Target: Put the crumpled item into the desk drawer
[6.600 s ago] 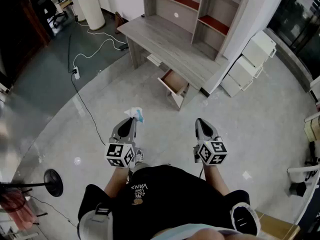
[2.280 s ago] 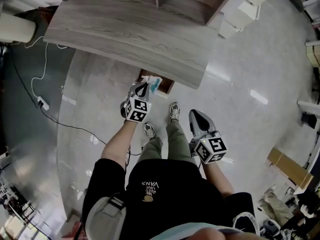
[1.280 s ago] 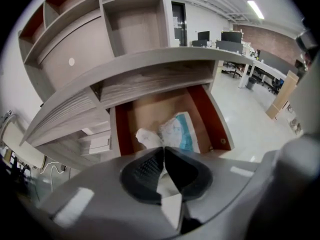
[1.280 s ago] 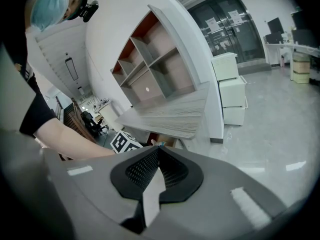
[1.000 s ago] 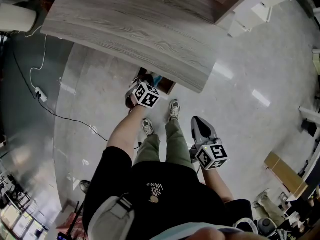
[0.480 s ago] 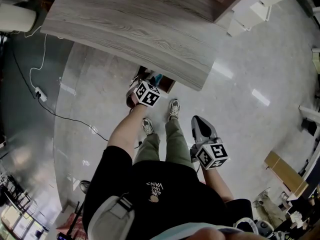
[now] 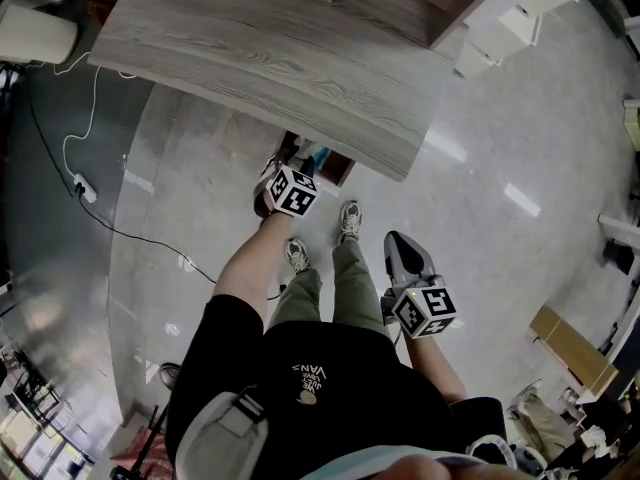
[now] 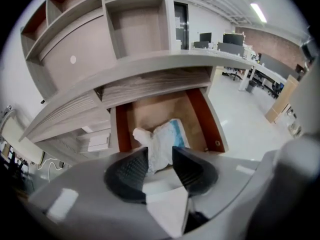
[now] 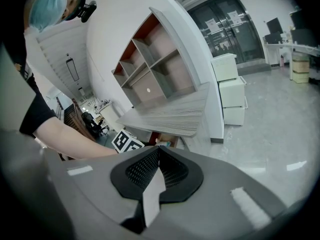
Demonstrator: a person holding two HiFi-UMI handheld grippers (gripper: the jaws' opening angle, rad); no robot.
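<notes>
Head view: a person stands on a glossy grey floor (image 7: 500,218) at the near edge of a grey wood-grain worktop (image 7: 260,58). Under that edge a drawer (image 7: 336,172) is pulled open. The left tool (image 7: 285,166) reaches down to it, with the crumpled item (image 7: 317,155), white with some blue, just past its tips over the drawer. The right tool (image 7: 397,243) hangs well apart on the right, over bare floor beside the person's leg. On the far left a white cable (image 7: 60,138) runs to a power strip (image 7: 83,190). White cabinets (image 7: 510,18) stand at the far right.

Left gripper view: the left tool (image 8: 160,156) grips the near end of the crumpled item (image 8: 162,136), which fills the gap between its jaws. The rest of the item lies over the pale bottom of the drawer (image 8: 202,114), between its red-brown sides. The worktop (image 8: 150,66) juts out above, with open shelves (image 8: 135,24) over it.

Right gripper view: the right tool (image 9: 157,151) has its jaws pressed together, with nothing between them. Beyond are the worktop (image 9: 175,114), the white cabinets (image 9: 230,91), glass doors (image 9: 225,24), and the person's arm (image 9: 65,134) on the left.
</notes>
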